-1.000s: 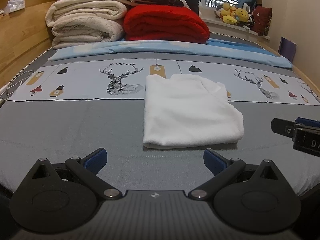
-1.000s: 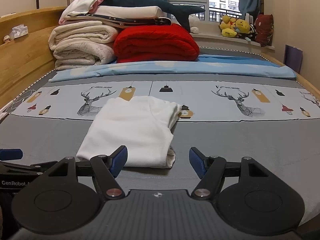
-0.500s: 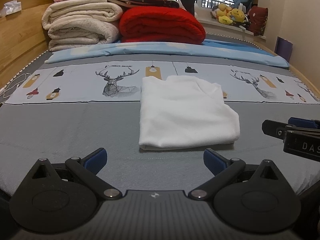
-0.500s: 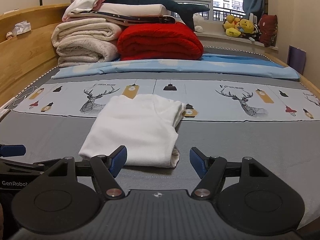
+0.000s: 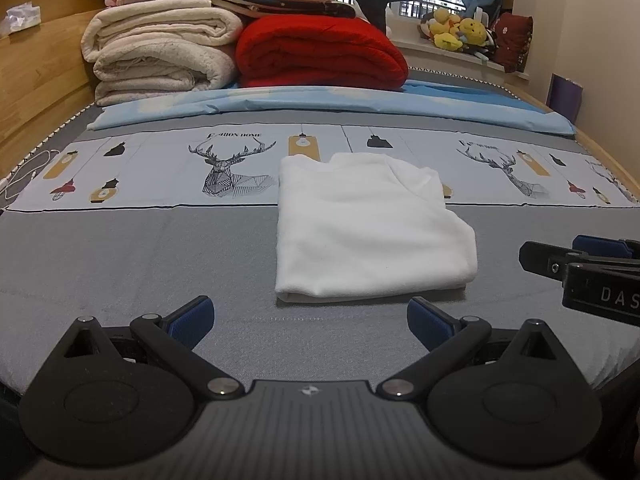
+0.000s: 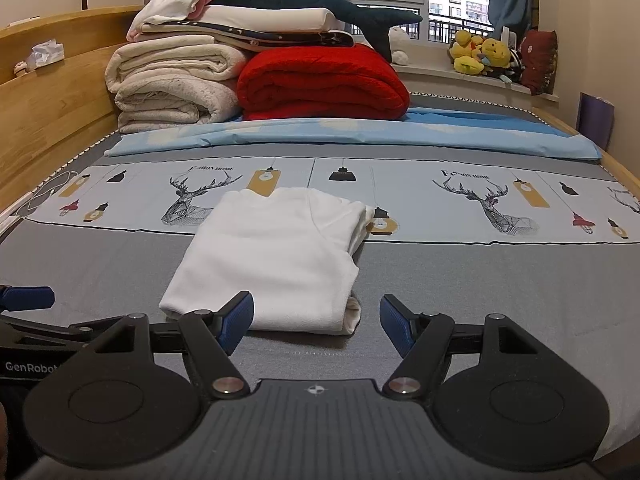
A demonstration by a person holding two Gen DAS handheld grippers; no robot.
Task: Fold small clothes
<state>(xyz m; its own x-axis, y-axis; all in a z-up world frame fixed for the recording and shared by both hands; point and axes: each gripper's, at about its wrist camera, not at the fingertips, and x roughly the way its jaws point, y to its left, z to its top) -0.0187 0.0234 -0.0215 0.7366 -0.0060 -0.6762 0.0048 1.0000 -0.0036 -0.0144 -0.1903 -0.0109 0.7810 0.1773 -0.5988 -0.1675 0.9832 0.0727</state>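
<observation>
Left wrist view: folded shirt [image 5: 372, 226] lies mid-bed [image 5: 120, 256]; left claw [image 5: 310, 322] and right claw [image 6: 316, 320] both released, empty.

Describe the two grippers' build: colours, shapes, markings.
Both match: the left gripper and right gripper have matte black linkage arms with silver pivot pins, round black discs on either side, a ribbed grey centre plate bearing a small emblem, and blue textured fingertips. White "GenRobot" lettering shows on the left unit's side, "DAS" on the right's. No cables or sleeves visible.
</observation>
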